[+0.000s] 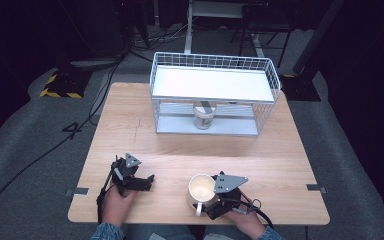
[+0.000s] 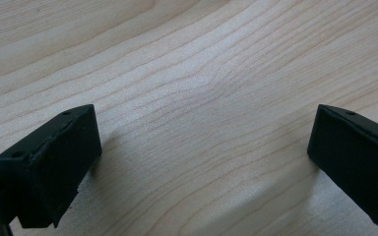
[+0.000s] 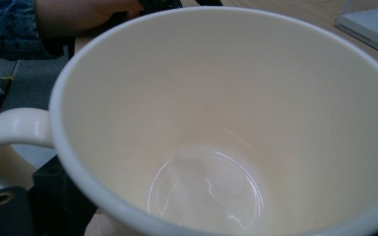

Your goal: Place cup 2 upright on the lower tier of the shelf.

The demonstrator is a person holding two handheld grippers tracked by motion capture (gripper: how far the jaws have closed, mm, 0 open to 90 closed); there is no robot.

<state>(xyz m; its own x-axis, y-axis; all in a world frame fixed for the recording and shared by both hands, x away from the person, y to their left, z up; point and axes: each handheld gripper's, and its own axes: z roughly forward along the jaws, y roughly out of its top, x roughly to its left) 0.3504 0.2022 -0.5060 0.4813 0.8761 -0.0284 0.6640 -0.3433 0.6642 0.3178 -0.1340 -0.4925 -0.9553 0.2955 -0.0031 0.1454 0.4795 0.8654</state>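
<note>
A white mug (image 1: 201,188) stands upright near the table's front edge, its handle (image 1: 198,207) turned toward the person. My right gripper (image 1: 207,197) is around it. In the right gripper view the empty mug (image 3: 226,123) sits right against the camera, and one black fingertip (image 3: 59,196) presses on its outer wall below the handle (image 3: 10,132); the other jaw is hidden behind the mug. My left gripper (image 1: 147,181) rests low at the front left. Its jaws (image 2: 204,162) stand wide apart over bare wood with nothing between them.
A white wire rack (image 1: 215,85) with a flat top shelf stands at the back of the wooden table (image 1: 180,145). A small jar (image 1: 203,116) stands under that shelf. Cables and stands lie on the grey floor beyond.
</note>
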